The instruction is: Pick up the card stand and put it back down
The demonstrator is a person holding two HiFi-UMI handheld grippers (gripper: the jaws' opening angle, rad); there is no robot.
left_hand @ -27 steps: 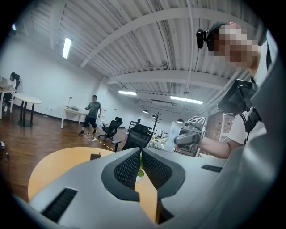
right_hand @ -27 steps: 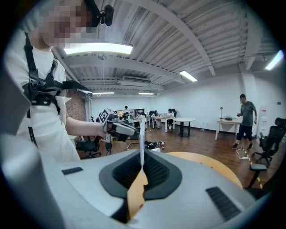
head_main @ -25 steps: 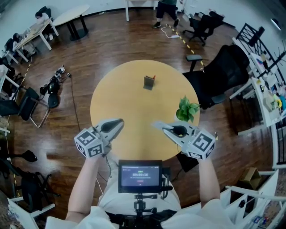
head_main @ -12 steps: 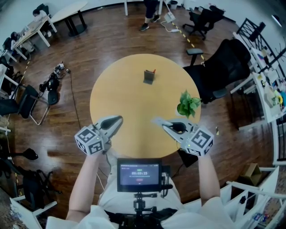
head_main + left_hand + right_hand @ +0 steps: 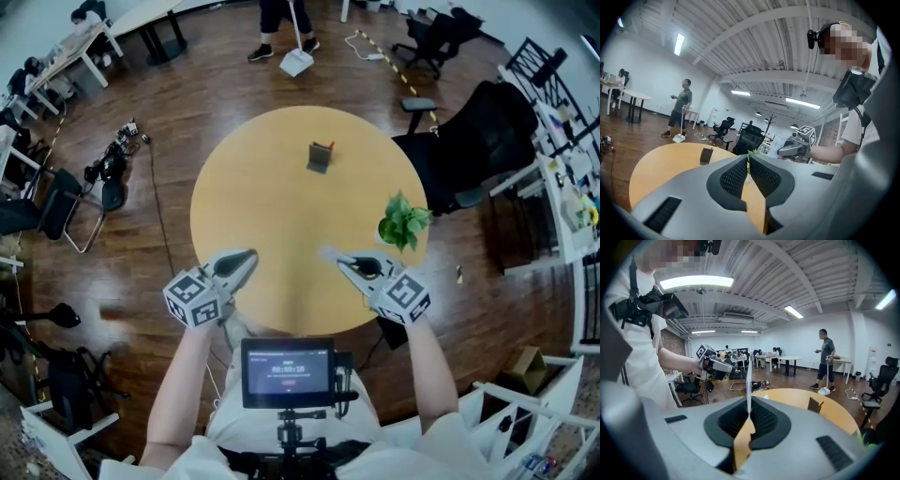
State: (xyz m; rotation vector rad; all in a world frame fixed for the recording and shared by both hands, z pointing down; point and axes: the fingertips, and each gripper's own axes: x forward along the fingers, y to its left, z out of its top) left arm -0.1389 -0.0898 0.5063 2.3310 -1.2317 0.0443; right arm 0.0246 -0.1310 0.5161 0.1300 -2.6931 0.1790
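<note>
Wooden floor, far side: the standing person with broom and dustpan [image 5: 281, 21] has walked leftward over the last second, and this has no bearing on the task. The whole head view has drifted a little, but the round light-wood table [image 5: 242, 202] keeps everything where it was on it. The black office chair [image 5: 466, 141] at its right is unmoved, and so is the small green potted plant [image 5: 403, 223] on the right rim. The left gripper [image 5: 251, 253] still hangs over the near edge. Its tongs are drawn together to a narrow slit with nothing between them. The right gripper [image 5: 326, 252] has shifted only slightly, also at the near edge, with its tongs pressed together and empty. The small dark grey card stand with a red tab [image 5: 321, 157] stands upright on the far half of the table, just past centre. It is well apart from both grippers and untouched. Judgement: no approach has begun, so the pick-up is not started. Whichever gripper goes must reach across the table and open its tongs before closing on the stand.
</note>
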